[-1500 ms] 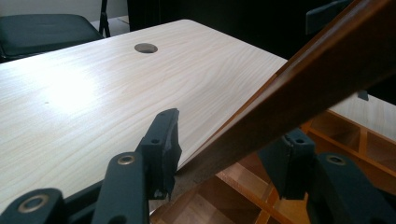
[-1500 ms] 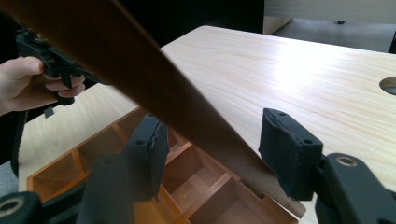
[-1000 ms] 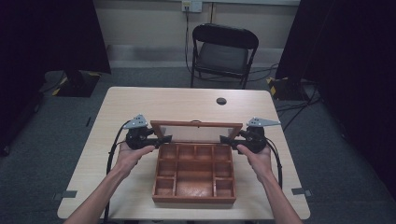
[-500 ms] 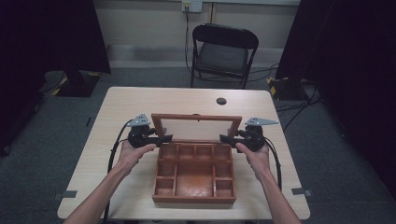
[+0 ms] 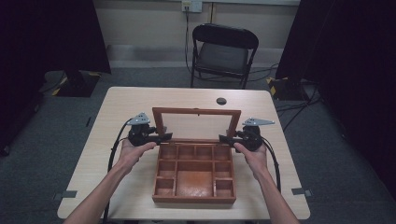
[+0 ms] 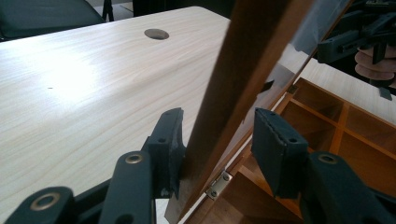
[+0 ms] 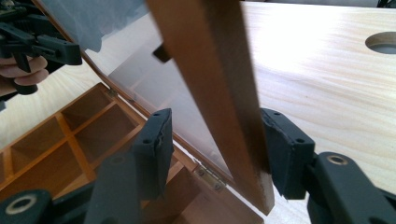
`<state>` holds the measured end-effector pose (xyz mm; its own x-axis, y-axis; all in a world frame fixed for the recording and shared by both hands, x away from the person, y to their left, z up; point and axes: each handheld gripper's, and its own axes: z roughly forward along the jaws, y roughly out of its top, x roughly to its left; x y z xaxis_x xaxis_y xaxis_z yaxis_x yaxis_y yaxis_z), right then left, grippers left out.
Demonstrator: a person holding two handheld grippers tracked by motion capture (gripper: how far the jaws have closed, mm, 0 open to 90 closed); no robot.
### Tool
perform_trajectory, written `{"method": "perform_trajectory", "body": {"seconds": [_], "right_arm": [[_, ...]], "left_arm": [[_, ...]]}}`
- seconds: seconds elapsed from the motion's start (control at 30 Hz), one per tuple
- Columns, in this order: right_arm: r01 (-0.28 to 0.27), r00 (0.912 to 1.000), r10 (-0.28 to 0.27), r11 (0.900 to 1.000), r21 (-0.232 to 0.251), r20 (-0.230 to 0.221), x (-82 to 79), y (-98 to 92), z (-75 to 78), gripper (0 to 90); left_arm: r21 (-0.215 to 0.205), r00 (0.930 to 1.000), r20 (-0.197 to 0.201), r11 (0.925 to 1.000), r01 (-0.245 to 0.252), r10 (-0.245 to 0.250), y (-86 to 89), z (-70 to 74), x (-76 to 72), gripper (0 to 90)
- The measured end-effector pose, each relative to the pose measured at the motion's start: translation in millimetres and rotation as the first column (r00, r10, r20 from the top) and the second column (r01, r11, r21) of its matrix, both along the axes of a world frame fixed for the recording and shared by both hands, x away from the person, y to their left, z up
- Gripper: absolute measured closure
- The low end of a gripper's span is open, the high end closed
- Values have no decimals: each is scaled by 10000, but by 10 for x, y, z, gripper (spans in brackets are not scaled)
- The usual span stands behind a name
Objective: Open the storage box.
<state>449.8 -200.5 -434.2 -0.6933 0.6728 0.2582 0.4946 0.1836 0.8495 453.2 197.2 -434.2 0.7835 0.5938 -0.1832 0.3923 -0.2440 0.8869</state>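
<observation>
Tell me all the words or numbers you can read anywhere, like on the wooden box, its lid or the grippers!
There are none to read. The wooden box, its glass-paned lid, the table, the left gripper and the right gripper carry no letters or numbers. The white plate on the wall is too small to tell whether it has any print.

Upright lid point(image 5: 196, 125) before bare tabletop point(image 5: 140, 100)
</observation>
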Motion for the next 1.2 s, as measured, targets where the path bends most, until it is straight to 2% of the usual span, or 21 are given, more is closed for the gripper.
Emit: {"method": "perform_trajectory", "body": {"seconds": [0.13, 0.27, 0.4, 0.6, 0.9, 1.2], "right_arm": [[-59, 10000, 59, 10000, -51, 20, 25, -11, -10, 496], [-50, 10000, 51, 9999, -149, 50, 40, -5, -7, 507], [-65, 9999, 67, 9998, -189, 99, 49, -6, -11, 510], [141, 9999, -141, 9999, -60, 33, 83, 2, -27, 512], [290, 9996, -290, 9996, 51, 39, 129, 6, -55, 519], [429, 9990, -428, 9990, 122, -134, 200, 43, -87, 507]], "left_arm": [[-56, 10000, -6, 10000, -23, 23, 5, -18, 18, 541], [203, 9999, -150, 9998, -40, 43, 6, -62, 33, 552], [20, 9997, -199, 9999, -162, 163, 6, -104, 36, 552], [319, 9994, -291, 9993, -173, 182, 1, -158, 71, 551], [125, 9987, -402, 9994, -319, 324, 23, -192, 103, 588], [-125, 9962, -714, 9986, -505, 495, 50, -241, 140, 587]]}}
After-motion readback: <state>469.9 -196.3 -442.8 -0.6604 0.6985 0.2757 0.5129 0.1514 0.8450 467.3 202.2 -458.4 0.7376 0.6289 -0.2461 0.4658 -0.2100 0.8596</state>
